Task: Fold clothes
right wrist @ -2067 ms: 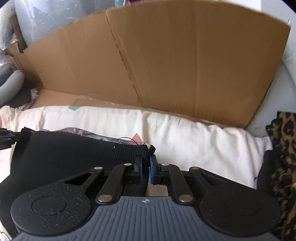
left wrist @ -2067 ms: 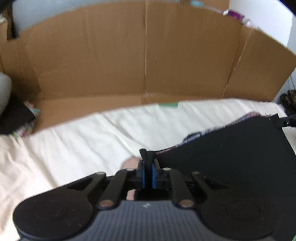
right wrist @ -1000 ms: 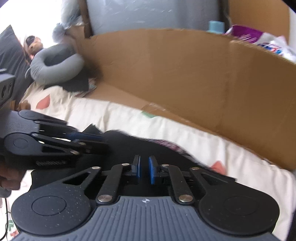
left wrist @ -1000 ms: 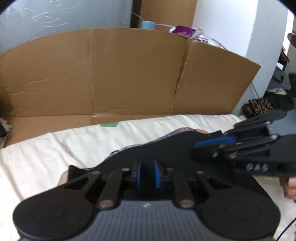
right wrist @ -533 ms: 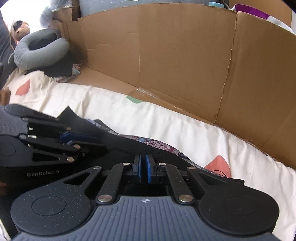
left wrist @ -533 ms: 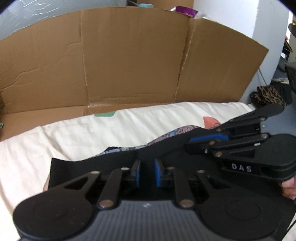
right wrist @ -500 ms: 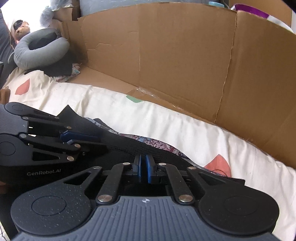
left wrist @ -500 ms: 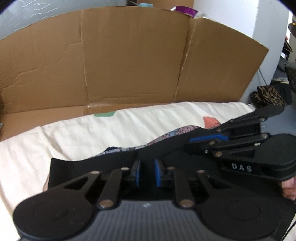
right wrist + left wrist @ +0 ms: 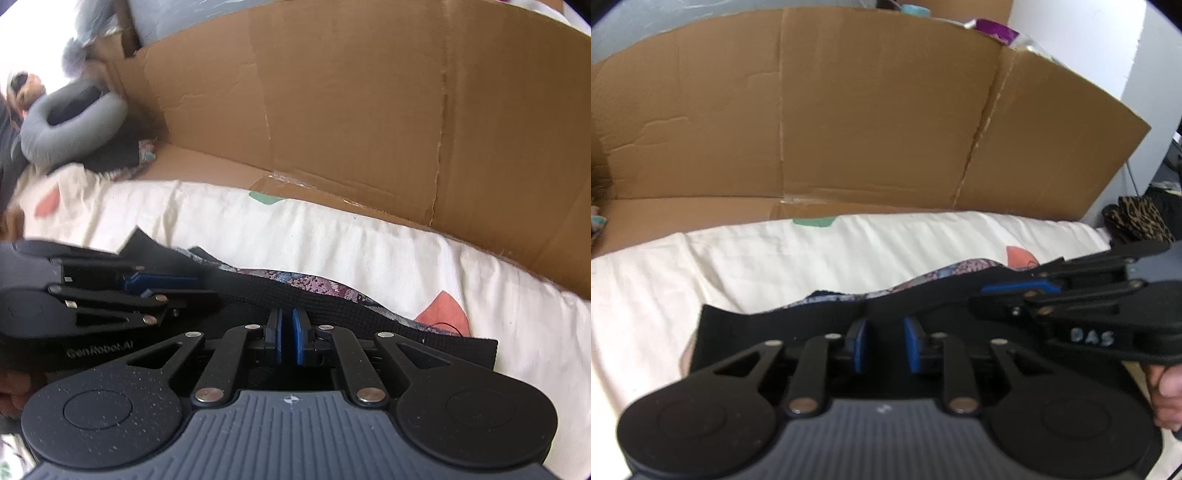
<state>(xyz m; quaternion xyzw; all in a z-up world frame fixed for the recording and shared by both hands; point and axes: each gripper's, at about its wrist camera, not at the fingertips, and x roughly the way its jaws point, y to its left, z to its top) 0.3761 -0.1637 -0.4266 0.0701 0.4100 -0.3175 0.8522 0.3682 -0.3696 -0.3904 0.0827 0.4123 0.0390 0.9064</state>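
Note:
A black knitted garment (image 9: 768, 325) with a patterned purple lining (image 9: 960, 267) lies folded on the cream sheet (image 9: 849, 251). My left gripper (image 9: 884, 332) is open just above its near edge, blue pads apart with nothing between them. My right gripper (image 9: 286, 328) has its pads nearly together over the garment's black band (image 9: 317, 295); fabric between them cannot be made out. Each gripper shows in the other's view: the right one (image 9: 1015, 288) at the right side, the left one (image 9: 162, 282) at the left side, both over the garment.
A brown cardboard wall (image 9: 868, 129) stands behind the sheet. A grey neck pillow (image 9: 70, 122) lies at the far left. Leopard-print fabric (image 9: 1137, 218) sits off the sheet's right end. A hand (image 9: 1167, 391) holds the right gripper's handle.
Both grippers came together from the garment's two ends, folding it over. My left gripper let go of the fabric and its pads have widened further. The right pads stay close together.

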